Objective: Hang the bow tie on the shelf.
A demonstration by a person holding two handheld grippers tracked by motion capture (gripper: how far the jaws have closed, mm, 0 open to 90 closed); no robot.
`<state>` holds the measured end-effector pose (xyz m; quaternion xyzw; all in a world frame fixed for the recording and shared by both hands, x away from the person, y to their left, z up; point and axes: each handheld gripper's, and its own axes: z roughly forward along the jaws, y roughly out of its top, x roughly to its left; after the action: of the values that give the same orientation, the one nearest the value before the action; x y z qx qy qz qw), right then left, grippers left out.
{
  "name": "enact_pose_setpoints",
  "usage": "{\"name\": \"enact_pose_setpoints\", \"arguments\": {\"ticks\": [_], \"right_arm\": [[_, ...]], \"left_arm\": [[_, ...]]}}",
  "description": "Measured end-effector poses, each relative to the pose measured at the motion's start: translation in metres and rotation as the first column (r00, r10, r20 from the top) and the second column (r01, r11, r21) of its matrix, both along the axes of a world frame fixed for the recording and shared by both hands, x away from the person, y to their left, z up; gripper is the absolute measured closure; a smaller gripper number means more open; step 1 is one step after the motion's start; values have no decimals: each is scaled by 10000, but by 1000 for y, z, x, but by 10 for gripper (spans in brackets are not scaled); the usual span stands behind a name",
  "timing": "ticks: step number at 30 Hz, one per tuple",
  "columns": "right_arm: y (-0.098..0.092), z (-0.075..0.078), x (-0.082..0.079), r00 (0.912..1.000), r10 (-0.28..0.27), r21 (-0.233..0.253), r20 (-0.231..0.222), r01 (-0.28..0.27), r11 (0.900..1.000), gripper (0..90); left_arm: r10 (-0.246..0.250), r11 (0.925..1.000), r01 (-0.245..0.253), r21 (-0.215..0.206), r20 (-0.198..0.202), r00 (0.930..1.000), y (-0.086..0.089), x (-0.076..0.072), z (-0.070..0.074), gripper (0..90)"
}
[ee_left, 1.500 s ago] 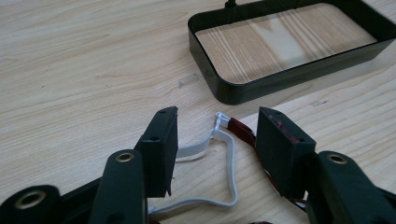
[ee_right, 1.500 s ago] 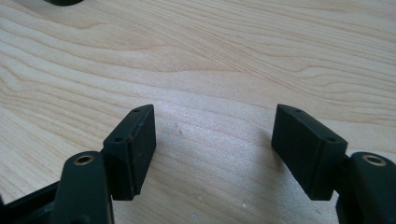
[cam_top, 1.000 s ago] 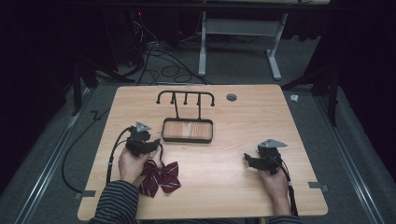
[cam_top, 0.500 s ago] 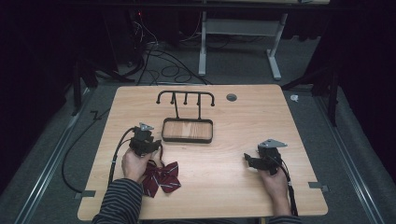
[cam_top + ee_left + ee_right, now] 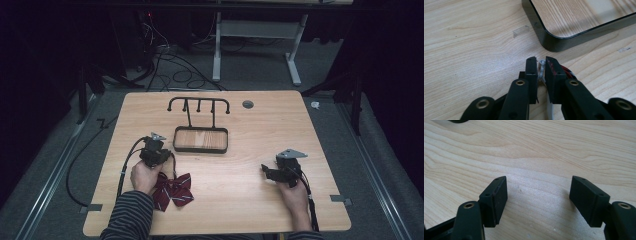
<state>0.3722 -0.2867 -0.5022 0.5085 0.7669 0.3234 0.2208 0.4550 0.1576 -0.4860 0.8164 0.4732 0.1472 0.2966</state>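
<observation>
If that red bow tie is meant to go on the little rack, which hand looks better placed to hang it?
Probably the left. The left gripper is already shut on the bow tie's strap, close to the rack. The right gripper is open over bare table.

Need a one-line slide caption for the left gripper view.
Left gripper shut on the bow tie strap, just short of the black-rimmed wooden tray's corner on the table.

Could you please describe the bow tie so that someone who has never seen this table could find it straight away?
On the wooden table, look to the near left, in front of the black stand with hooks and a tray base. The bow tie lies beside the person's left hand, under the left gripper. It is the one soft thing: dark red cloth with pale stripes.
</observation>
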Motion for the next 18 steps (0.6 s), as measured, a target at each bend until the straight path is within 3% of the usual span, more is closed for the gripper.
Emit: {"name": "enact_pose_setpoints", "arguments": {"ticks": [11,14,18], "right_arm": [[0,0,0,10000,-2,1,-2,2,10000,320],[0,0,0,10000,0,-1,0,0,10000,320],[0,0,0,10000,-1,1,-2,1,10000,320]], "left_arm": [[-125,9998,123,-128,-120,9999,4,1,0,869],[-124,9991,122,-404,-53,9999,7,-1,5,870],[-236,9975,259,-664,355,9991,8,-9,18,870]]}}
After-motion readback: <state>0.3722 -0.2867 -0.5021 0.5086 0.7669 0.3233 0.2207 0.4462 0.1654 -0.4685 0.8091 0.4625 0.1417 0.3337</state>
